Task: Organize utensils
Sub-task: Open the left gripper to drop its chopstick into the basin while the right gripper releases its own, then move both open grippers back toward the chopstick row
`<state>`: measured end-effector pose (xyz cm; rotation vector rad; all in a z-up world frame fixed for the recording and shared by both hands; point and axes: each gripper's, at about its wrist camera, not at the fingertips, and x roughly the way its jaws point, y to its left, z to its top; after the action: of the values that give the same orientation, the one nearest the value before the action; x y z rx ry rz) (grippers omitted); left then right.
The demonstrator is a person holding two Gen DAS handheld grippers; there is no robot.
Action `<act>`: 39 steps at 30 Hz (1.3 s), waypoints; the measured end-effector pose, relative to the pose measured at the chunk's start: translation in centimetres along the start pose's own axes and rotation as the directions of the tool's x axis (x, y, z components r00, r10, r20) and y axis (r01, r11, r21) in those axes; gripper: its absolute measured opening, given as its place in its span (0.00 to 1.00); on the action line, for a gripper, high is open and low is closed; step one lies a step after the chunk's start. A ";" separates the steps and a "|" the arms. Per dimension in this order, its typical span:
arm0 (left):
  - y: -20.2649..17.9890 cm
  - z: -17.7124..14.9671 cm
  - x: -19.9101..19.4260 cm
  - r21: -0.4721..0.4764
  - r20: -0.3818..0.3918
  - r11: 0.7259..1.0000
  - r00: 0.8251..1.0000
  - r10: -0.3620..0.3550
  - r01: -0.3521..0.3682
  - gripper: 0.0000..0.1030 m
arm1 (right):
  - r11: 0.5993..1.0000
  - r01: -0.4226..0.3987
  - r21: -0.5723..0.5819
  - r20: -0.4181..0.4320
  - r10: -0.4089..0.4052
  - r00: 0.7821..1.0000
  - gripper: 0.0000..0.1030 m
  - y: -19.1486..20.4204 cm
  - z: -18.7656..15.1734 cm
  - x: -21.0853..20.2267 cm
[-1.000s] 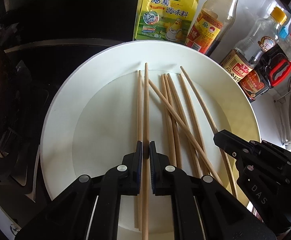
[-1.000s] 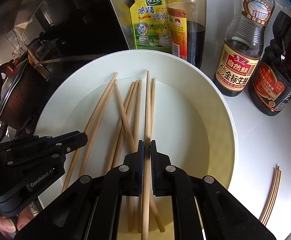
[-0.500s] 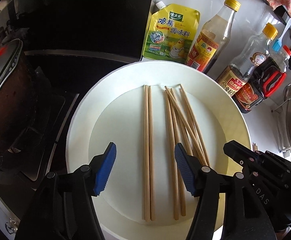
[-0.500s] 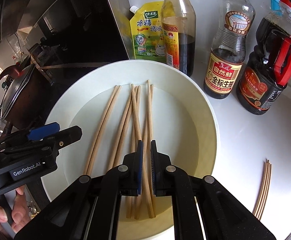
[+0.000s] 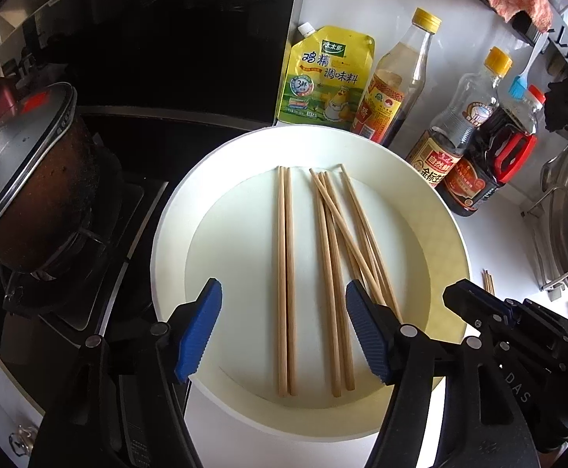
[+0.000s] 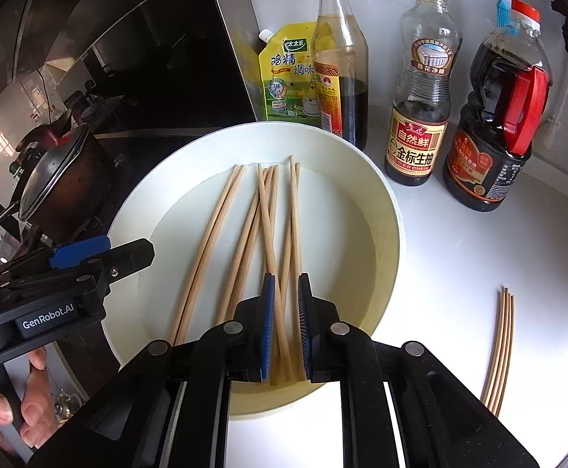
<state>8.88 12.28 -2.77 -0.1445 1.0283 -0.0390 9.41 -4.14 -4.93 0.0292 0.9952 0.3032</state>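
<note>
A white plate (image 5: 174, 214) (image 6: 393, 234) holds several wooden chopsticks. One straight pair (image 5: 285, 214) (image 6: 213, 241) lies side by side; to its right a crossed bunch (image 5: 334, 234) (image 6: 272, 214) overlaps. My left gripper (image 5: 283, 286) (image 6: 100, 253) hovers above the near end of the pair, its jaws opening wide and holding nothing. My right gripper (image 6: 286, 277) (image 5: 463, 292) hangs over the near end of the bunch. Its jaws are opening by a narrow gap, and the chopsticks seen through that gap lie down in the plate, untouched by the pads.
Behind the plate stand a yellow seasoning pouch (image 5: 327, 78), two sauce bottles (image 5: 397, 85) (image 5: 451, 136) and a dark jug with a red handle (image 5: 490, 163). A lidded pot (image 5: 30, 179) sits on the stove at left. Thin sticks (image 6: 502, 343) lie on the counter at right. A hand (image 6: 3, 409) holds the left gripper.
My left jaws went from shut on a chopstick to wide open, leaving the pair in the plate. Both grippers rose and drew back. My right jaws parted slightly off their chopstick.
</note>
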 end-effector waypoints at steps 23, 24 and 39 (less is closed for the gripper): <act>-4.6 -3.8 -2.6 0.050 -0.001 0.999 1.000 -0.011 0.011 0.79 | 0.998 0.014 0.059 0.043 -0.016 0.999 0.41 -3.6 -4.7 -4.7; -4.8 -3.9 -2.6 0.052 -0.002 0.999 1.000 -0.012 0.013 0.80 | 0.998 0.015 0.060 0.044 -0.018 0.999 0.42 -3.8 -5.0 -4.8; -10.2 -6.1 -1.7 0.124 -0.044 0.990 0.997 -0.057 0.062 0.87 | 0.984 0.099 0.149 0.054 -0.108 0.993 0.61 -10.1 -9.7 -8.0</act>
<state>3.16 1.78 -2.99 -0.0601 1.0585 -0.1609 -0.31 -17.02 -5.28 0.1185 0.9525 0.1329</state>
